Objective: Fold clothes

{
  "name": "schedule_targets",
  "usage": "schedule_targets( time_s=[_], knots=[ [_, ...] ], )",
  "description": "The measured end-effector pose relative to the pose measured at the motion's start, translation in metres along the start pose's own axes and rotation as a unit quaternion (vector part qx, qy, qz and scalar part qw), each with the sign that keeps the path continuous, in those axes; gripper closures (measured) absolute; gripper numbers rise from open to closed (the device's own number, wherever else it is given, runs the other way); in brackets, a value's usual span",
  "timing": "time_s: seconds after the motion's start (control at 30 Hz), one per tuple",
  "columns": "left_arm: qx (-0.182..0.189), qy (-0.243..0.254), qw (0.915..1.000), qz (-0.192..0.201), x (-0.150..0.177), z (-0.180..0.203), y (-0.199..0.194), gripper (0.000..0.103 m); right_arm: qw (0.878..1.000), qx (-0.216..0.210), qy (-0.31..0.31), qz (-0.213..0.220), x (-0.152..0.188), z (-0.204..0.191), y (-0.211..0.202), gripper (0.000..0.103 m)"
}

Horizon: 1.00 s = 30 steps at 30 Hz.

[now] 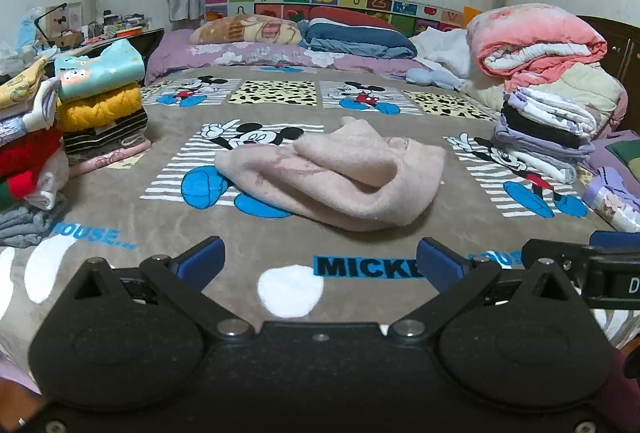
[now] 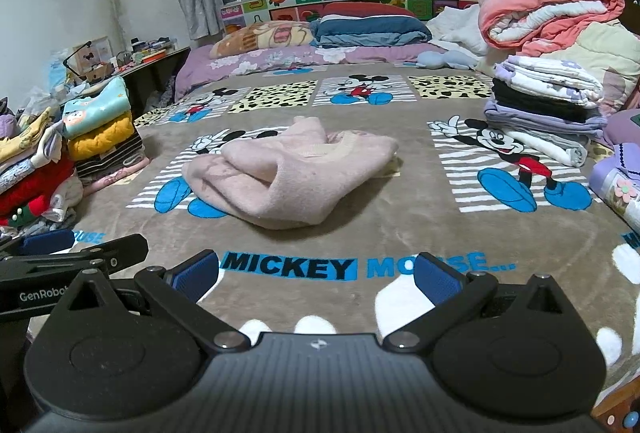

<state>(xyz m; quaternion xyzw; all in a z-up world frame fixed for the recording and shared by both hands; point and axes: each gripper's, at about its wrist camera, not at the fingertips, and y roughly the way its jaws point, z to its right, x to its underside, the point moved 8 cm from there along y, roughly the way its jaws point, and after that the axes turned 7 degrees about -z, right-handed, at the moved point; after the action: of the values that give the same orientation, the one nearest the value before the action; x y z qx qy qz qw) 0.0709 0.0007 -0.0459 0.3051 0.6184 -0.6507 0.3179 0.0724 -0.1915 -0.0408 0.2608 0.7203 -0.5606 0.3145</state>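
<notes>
A pale pink fleecy garment [image 1: 340, 177] lies crumpled in the middle of the bed's Mickey Mouse blanket [image 1: 248, 245]; the right wrist view shows the same pink garment [image 2: 292, 173] with its ribbed collar facing up. My left gripper [image 1: 320, 263] hovers over the blanket's near edge, well short of the garment, jaws wide open with nothing between them. My right gripper [image 2: 318, 275] stands beside it, equally open and empty. Each gripper's blue-padded finger shows at the other view's edge.
Stacks of folded clothes [image 1: 100, 105] line the bed's left side. A second pile of folded clothes [image 1: 548, 129] sits at the right under a rolled pink quilt [image 1: 540, 37]. Pillows [image 1: 304, 33] lie along the headboard. A cluttered desk [image 1: 92, 33] stands at the far left.
</notes>
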Motion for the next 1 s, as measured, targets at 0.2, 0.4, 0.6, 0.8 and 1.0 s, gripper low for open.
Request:
schedule_targets(
  time_s=[0.2, 0.4, 0.6, 0.8, 1.0],
  knots=[
    [-0.001, -0.005, 1.0, 0.0, -0.0001, -0.0011, -0.0007, 0.0, 1.0, -0.001, 0.001, 0.0, -0.0007, 0.0003, -0.0007, 0.0],
    [-0.001, -0.004, 1.0, -0.001, 0.0001, 0.0001, -0.0006, 0.0, 1.0, -0.003, -0.001, 0.0, -0.0004, -0.0013, -0.0003, 0.0],
    [-0.001, -0.006, 1.0, -0.002, -0.0004, -0.0001, -0.0004, 0.0, 1.0, -0.005, -0.003, 0.0, 0.0, -0.0012, -0.0003, 0.0],
    [0.0, -0.005, 1.0, -0.002, 0.0001, -0.0005, 0.0, 0.0, 1.0, -0.006, -0.004, -0.001, 0.0003, -0.0024, 0.0004, 0.0],
    [0.002, -0.006, 1.0, -0.006, 0.0003, -0.0005, 0.0033, 0.0, 1.0, -0.006, -0.005, 0.001, 0.0, -0.0016, 0.0017, 0.0]
  ],
)
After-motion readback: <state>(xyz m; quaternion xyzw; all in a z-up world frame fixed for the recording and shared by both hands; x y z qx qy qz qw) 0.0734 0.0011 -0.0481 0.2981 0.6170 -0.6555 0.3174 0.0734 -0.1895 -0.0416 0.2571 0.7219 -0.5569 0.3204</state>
